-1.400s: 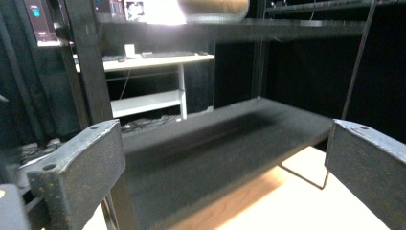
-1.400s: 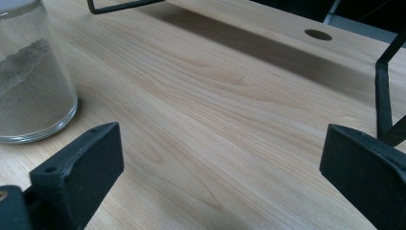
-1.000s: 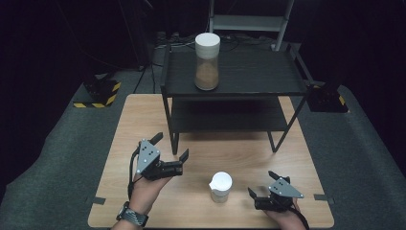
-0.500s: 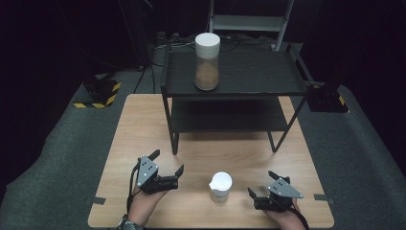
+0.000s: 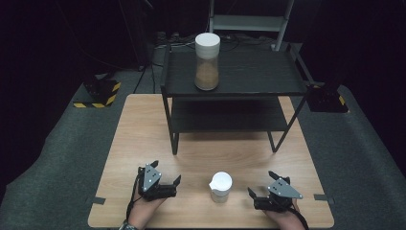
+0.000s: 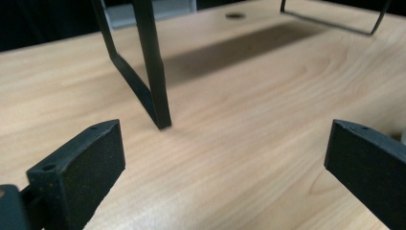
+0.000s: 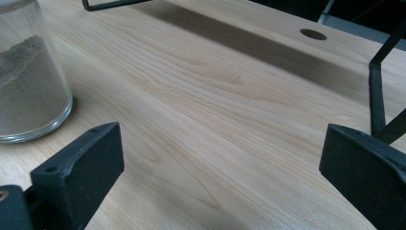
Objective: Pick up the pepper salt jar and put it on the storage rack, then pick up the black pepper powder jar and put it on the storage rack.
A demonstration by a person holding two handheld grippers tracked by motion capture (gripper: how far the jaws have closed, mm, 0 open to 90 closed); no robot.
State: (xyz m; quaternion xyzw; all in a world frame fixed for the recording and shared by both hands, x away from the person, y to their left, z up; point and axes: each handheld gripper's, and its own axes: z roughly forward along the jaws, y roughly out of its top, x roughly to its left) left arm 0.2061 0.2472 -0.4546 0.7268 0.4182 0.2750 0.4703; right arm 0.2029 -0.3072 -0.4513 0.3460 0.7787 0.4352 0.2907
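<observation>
In the high view, the left tool [image 5: 173, 184] sat low in the frame, left of the middle, on the wooden counter [image 5: 139, 139]. Its jaws were spread wide and held nothing. In the left gripper view, the left tool [image 6: 225, 158] had only bare wood between its two black jaws, and one thin black leg of the rack [image 6: 155, 72] stood past them in the upper left of the frame.

The right tool [image 5: 261, 189] sat low at the right of the high view. Its jaws were wide apart too, with nothing in them. In the right gripper view, the right tool [image 7: 220, 158] had bare wood between its jaws.

A small glass jar [image 5: 220, 187] with a white lid stood low in the middle of the high view, between the two tools and touching neither. In the right gripper view the small glass jar [image 7: 28, 81] was at the far left, with sandy grey powder inside.

A tall jar [image 5: 207, 61] of brown powder with a white lid stood on the top shelf of the black rack [image 5: 258, 74], near the top middle of the high view.
</observation>
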